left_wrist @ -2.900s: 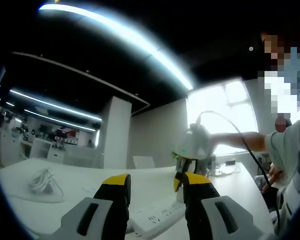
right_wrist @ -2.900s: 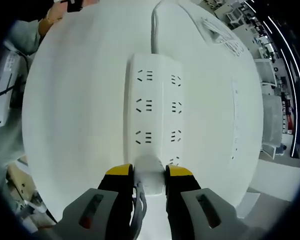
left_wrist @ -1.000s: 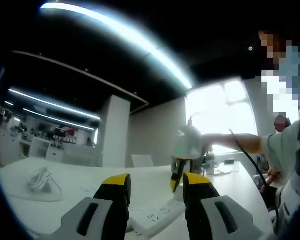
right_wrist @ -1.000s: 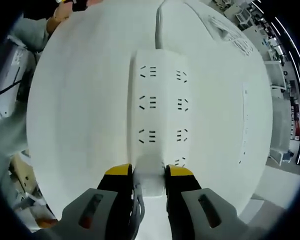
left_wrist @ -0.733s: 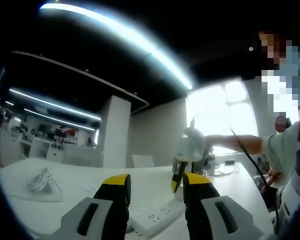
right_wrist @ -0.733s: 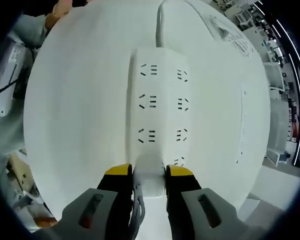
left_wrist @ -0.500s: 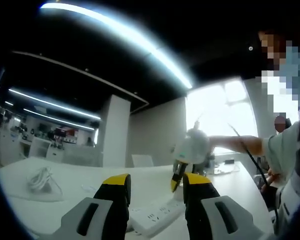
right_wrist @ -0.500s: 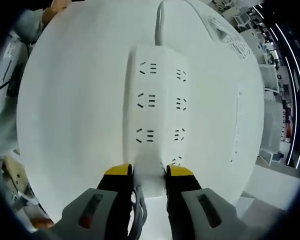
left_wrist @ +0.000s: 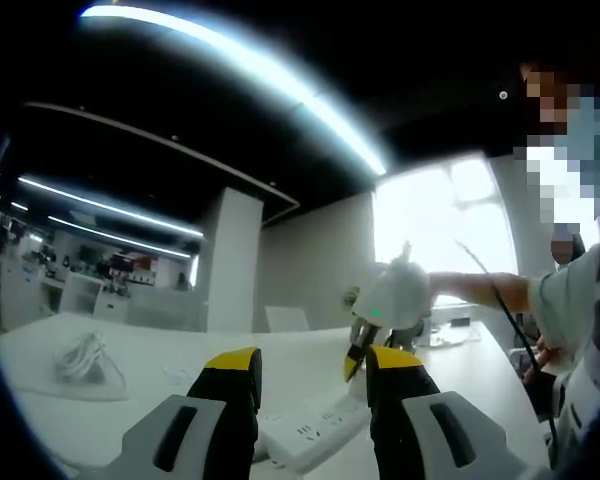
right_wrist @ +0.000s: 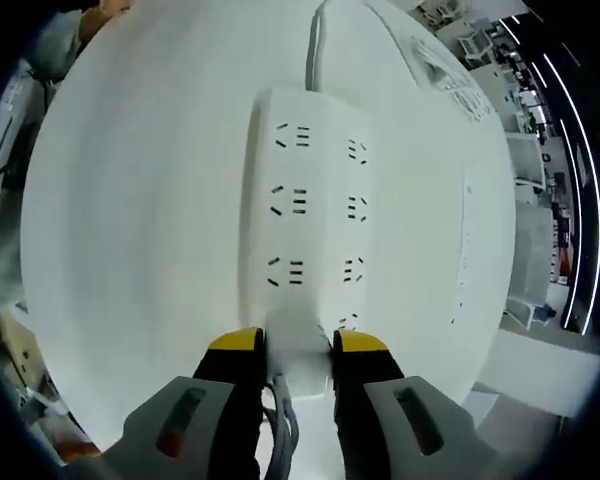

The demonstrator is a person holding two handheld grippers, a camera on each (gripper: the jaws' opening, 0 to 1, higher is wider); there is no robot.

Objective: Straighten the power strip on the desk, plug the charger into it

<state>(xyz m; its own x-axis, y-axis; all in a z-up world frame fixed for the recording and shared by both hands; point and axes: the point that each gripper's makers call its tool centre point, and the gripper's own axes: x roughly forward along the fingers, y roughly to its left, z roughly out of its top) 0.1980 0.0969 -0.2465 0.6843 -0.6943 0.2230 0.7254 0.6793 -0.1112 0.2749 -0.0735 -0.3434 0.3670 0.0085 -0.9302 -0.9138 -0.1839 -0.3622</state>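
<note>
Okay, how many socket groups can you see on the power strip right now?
7 on the power strip: three down its left column, four down its right, the nearest partly behind the charger held by the right gripper. One more may be hidden under the charger.

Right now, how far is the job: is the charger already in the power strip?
Not yet confirmed. The power strip lies flat on the desk, in line with the right gripper, so the straightening looks done. That gripper is shut on the charger at the strip's near end. Whether the prongs are seated is hidden. The left gripper is open, beside the strip.
</note>
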